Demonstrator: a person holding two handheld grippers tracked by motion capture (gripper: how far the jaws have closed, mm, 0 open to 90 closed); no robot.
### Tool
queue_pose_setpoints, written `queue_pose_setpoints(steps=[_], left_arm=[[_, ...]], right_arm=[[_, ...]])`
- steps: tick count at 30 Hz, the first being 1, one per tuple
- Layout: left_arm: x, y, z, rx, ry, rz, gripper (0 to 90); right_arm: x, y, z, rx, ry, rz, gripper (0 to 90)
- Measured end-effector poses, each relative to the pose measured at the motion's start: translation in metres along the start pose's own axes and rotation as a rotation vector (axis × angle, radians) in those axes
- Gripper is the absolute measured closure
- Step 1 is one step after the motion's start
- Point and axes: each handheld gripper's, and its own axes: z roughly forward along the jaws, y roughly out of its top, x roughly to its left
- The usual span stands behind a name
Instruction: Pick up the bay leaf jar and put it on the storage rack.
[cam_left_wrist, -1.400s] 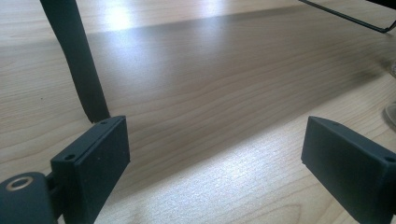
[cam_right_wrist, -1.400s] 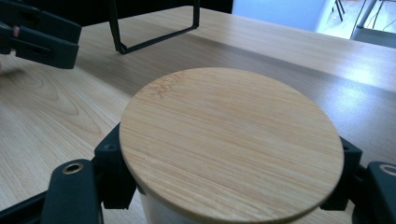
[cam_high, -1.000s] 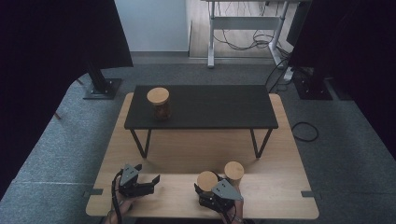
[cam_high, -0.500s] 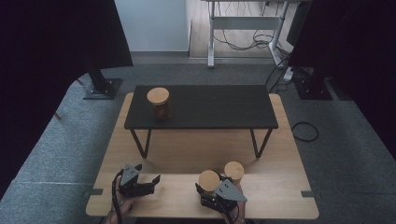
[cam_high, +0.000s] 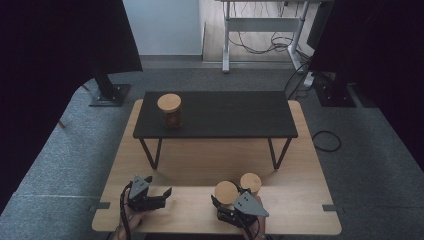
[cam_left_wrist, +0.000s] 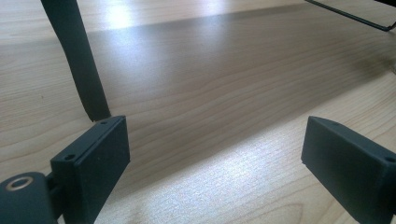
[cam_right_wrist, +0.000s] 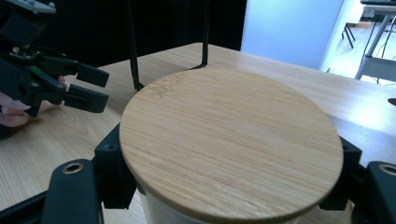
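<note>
- Jar (cam_high: 226, 193) with round bamboo lid (cam_right_wrist: 231, 142), standing on the light wooden table (cam_high: 200, 170) near its front edge, right of middle.
- Pinched by the right gripper (cam_high: 235, 202): both black jaws pressed against the jar just under the lid's rim, one at each side, as seen in the right gripper view.
- Lid seated flat on the jar, its grain running across; pale jar wall barely visible below the rim.
- Second jar (cam_high: 250, 183) with the same kind of lid, just beside the held one, behind and to its right, apparently touching or nearly so; cannot tell which.
- Third jar (cam_high: 170, 110), lidded too, up on the small black table (cam_high: 225, 115) that stands on the wooden one, toward its left end, well apart from the other two.
- Left gripper (cam_high: 150, 196) resting low at the table's front left, held in a hand (cam_high: 131, 216), jaws spread wide with nothing between them.
- Through the left gripper view: bare wood grain between the two black pads (cam_left_wrist: 95, 161), one slanted black leg (cam_left_wrist: 79, 60) of the small table just beyond the left pad.
- In the right gripper view, left gripper seen off to the left, jaws parted, pointing toward the jar, near but apart from it.
- Grey carpet (cam_high: 75, 165) around the table.
</note>
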Motion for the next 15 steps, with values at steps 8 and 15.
queue_pose_setpoints(steps=[8,15], left_arm=[[0.0001,-0.0001,0.0003,0.001,0.001,0.001,7.3],[0.0002,-0.0001,0.0004,0.002,0.001,0.001,7.3]], right_arm=[[-0.0022,0.0052,-0.0045,-0.015,0.005,-0.007,25.2],[-0.003,0.0094,-0.0071,-0.025,0.009,-0.02,25.2]])
